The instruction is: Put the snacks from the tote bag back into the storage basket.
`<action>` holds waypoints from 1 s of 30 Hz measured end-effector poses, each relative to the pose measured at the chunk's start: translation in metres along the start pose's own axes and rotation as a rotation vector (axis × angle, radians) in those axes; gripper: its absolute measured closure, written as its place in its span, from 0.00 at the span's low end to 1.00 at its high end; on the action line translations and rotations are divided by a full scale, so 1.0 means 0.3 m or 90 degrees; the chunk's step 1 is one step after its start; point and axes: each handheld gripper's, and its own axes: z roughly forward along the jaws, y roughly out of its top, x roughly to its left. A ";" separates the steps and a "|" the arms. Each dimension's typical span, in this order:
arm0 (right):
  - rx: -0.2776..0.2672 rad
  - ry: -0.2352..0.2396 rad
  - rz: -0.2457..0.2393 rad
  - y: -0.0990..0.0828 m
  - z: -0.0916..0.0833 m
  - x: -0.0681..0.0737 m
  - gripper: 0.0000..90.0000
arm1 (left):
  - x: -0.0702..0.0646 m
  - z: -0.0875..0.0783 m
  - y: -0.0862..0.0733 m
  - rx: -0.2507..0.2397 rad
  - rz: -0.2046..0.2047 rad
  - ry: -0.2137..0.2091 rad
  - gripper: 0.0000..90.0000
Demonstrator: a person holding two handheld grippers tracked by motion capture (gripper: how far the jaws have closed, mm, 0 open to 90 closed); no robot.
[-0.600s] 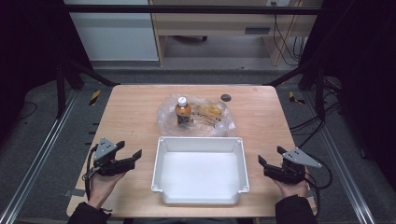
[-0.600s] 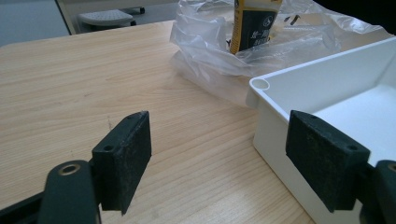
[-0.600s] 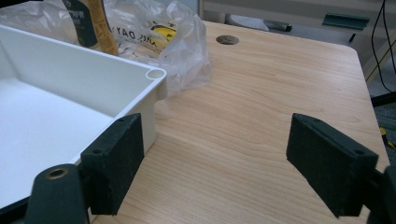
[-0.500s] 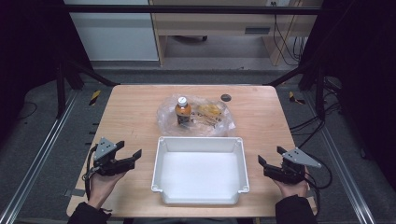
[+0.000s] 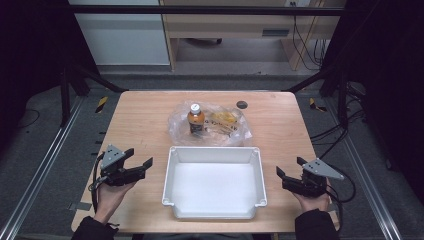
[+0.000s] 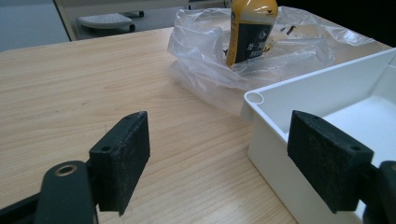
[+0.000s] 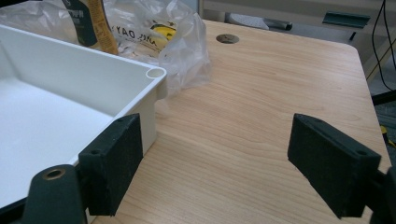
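Observation:
A white plastic bin (image 5: 215, 150) sits at the near middle of the wooden table, with nothing inside. Behind it lies a crumpled clear plastic bag (image 5: 175, 127) holding an upright amber bottle (image 5: 195, 120) with a white cap, plus yellow packets (image 5: 225, 119). My left gripper (image 5: 140, 160) rests left of the bin, open, nothing between its pads. In the left gripper view the bin corner (image 6: 254, 98) and the bottle (image 6: 247, 28) lie ahead. My right gripper (image 5: 290, 167) rests right of the bin, open and holding nothing; its view shows the bin corner (image 7: 155, 73) and the bag (image 7: 182, 42).
A small dark round grommet (image 5: 242, 104) is set in the tabletop at the back right (image 7: 227, 38). Bare wood spreads left (image 6: 70, 93) and right (image 7: 271, 93) of the bin. Black frame posts and cables stand around the table.

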 end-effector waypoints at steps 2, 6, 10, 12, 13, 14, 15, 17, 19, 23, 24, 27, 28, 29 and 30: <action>0.000 0.000 0.001 0.001 0.001 -0.001 0.20 | -0.004 0.001 0.008 -0.003 0.002 -0.001 0.23; 0.004 -0.001 0.001 0.000 0.003 0.000 0.20 | -0.007 0.007 0.017 -0.002 0.007 -0.002 0.23; 0.005 -0.003 0.001 0.000 0.001 0.002 0.20 | -0.012 0.008 0.027 -0.004 0.014 0.001 0.22; 0.005 -0.007 0.001 0.000 0.000 0.000 0.20 | -0.014 0.007 0.031 -0.007 0.014 0.000 0.22; 0.005 -0.007 0.001 0.000 -0.001 0.000 0.20 | -0.014 0.006 0.034 -0.008 0.016 0.000 0.22; 0.004 -0.008 0.001 0.000 -0.001 0.000 0.20 | -0.016 0.007 0.042 -0.010 0.019 0.001 0.22; 0.005 -0.008 0.001 0.000 -0.001 0.000 0.20 | -0.016 0.007 0.042 -0.010 0.019 0.001 0.22; 0.006 -0.007 0.000 0.000 0.000 0.001 0.20 | -0.017 0.012 0.049 -0.011 0.019 0.000 0.22; 0.008 -0.009 -0.002 0.000 0.002 0.001 0.20 | -0.020 0.017 0.055 -0.011 0.020 -0.001 0.22; 0.006 -0.011 0.001 0.000 -0.001 -0.002 0.19 | -0.029 0.029 0.065 -0.010 0.024 -0.006 0.22; 0.006 -0.011 0.002 0.001 -0.002 -0.002 0.19 | -0.030 0.032 0.068 -0.009 0.026 -0.006 0.22; 0.003 -0.013 0.004 0.001 -0.002 -0.003 0.19 | -0.030 0.037 0.073 -0.010 0.028 -0.005 0.22; 0.004 -0.012 0.005 0.002 -0.001 -0.003 0.19 | -0.030 0.039 0.076 -0.011 0.026 -0.005 0.22; 0.004 -0.011 0.005 0.002 -0.001 -0.003 0.19 | -0.029 0.043 0.084 -0.013 0.022 -0.006 0.22; 0.004 -0.010 0.006 0.002 -0.001 -0.003 0.19 | -0.029 0.043 0.084 -0.013 0.022 -0.006 0.22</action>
